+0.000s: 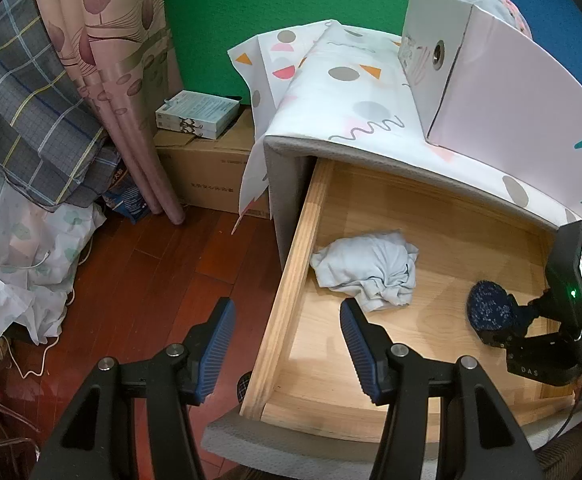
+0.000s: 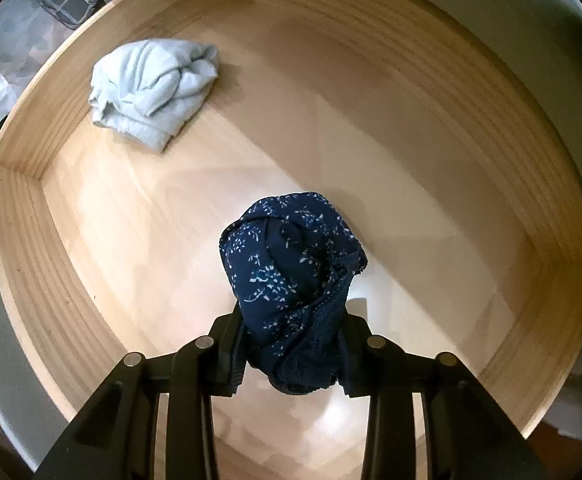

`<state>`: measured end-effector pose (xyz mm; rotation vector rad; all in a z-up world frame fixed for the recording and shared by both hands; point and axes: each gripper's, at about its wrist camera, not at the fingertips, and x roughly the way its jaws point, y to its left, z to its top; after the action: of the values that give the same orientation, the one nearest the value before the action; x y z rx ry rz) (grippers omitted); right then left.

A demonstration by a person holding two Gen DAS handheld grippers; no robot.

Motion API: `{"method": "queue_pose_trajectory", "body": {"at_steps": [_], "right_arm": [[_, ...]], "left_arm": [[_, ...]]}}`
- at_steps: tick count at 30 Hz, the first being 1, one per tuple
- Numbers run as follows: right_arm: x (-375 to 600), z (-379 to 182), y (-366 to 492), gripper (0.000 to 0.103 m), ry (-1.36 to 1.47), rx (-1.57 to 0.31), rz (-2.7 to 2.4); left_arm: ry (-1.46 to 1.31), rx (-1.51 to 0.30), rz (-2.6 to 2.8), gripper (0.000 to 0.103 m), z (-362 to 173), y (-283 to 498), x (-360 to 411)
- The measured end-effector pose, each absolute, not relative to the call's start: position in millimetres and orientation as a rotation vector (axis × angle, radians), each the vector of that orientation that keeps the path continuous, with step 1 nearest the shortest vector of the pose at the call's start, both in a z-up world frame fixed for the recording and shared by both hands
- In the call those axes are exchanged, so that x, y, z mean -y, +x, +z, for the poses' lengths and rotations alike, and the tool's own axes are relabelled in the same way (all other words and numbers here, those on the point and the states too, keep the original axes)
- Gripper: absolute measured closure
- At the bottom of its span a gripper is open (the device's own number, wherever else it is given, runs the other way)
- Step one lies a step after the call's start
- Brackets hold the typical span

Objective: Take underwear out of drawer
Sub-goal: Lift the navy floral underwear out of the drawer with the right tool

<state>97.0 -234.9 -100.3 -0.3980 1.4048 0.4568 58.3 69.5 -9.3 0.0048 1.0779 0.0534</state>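
The wooden drawer (image 1: 295, 264) is pulled out of a grey cabinet. In it, near the left wall, lies a crumpled light blue underwear (image 1: 371, 274) (image 2: 155, 88). My right gripper (image 2: 293, 320) points down into the drawer and is shut on a balled navy floral underwear (image 2: 291, 264), which hangs just above the drawer floor. In the left wrist view that navy bundle (image 1: 487, 308) shows at the right of the drawer, in the right gripper (image 1: 507, 330). My left gripper (image 1: 287, 306) is open and holds nothing. It hovers over the drawer's front left corner, short of the light blue piece.
A white cardboard box (image 1: 491, 80) stands on the patterned cloth (image 1: 351, 80) that covers the cabinet top. Left of the cabinet are a brown carton (image 1: 211, 168), a pink curtain (image 1: 123, 80), piled bedding (image 1: 31, 120) and red wood floor (image 1: 151, 280).
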Motion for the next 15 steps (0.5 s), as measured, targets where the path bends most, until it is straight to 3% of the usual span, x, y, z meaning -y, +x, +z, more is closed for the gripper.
{"method": "queue_pose_trajectory", "body": {"at_steps": [15], "right_arm": [[307.7, -135.8, 62.4, 0.071, -0.203, -1.636, 0.242]], "left_arm": [[0.012, -1.091, 0.029, 0.047, -12.1, 61.7, -63.2]]}}
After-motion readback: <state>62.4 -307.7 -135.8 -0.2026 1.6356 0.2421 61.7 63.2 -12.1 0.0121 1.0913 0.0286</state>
